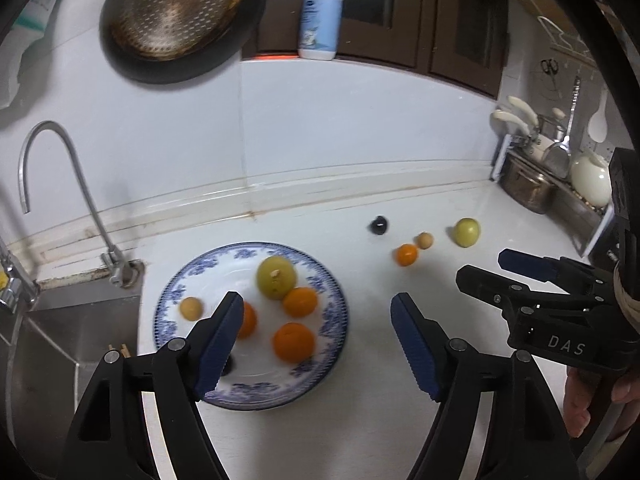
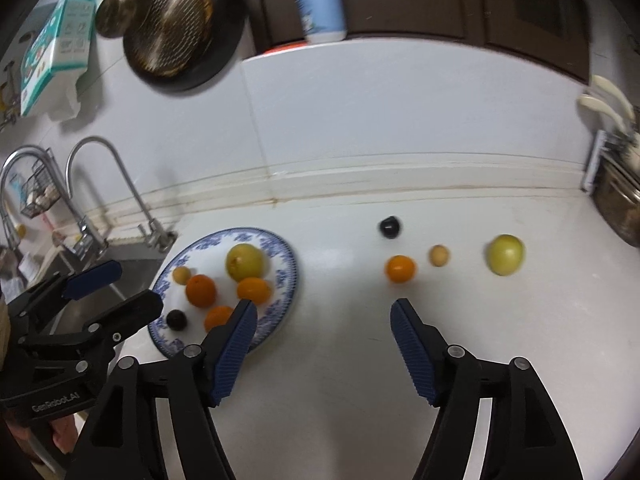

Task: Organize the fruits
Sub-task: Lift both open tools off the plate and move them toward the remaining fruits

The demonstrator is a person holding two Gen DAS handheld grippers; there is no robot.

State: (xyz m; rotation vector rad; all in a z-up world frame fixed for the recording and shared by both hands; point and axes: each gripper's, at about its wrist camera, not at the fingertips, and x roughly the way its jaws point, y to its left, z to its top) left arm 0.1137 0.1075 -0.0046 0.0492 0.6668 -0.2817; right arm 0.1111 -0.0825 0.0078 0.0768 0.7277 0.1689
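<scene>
A white kitchen counter (image 2: 340,360) runs along a white tiled wall, with a steel sink (image 1: 72,320) and a curved tap (image 1: 60,184) at its left end. A round metal strainer (image 1: 172,12) hangs on the wall above, and a pump bottle (image 1: 320,20) stands on a ledge beside dark cabinets. At the far right sits a rack of kitchen tools (image 1: 552,160).

A blue-patterned plate (image 2: 286,268) rests on the counter just beside the sink. It holds a yellow-green fruit (image 2: 245,261), three oranges (image 2: 201,290), a small yellow fruit (image 2: 182,275) and a small dark fruit (image 2: 176,319), lying close together. Four more fruits lie loose on the bare counter to the right, well apart from the plate: a dark plum (image 2: 390,227), a small orange (image 2: 400,269), a small tan fruit (image 2: 439,255) just beside it, and a second yellow-green fruit (image 2: 505,254) farthest right.

The left gripper (image 1: 318,344) hangs above the plate's right side, its blue-padded jaws standing wide with nothing between them. The right gripper (image 2: 324,354) hangs over the empty counter between the plate and the loose fruits, jaws likewise wide and empty. Each gripper shows at the edge of the other's view, held in a person's hand (image 1: 596,400). Both views are slightly blurred.
</scene>
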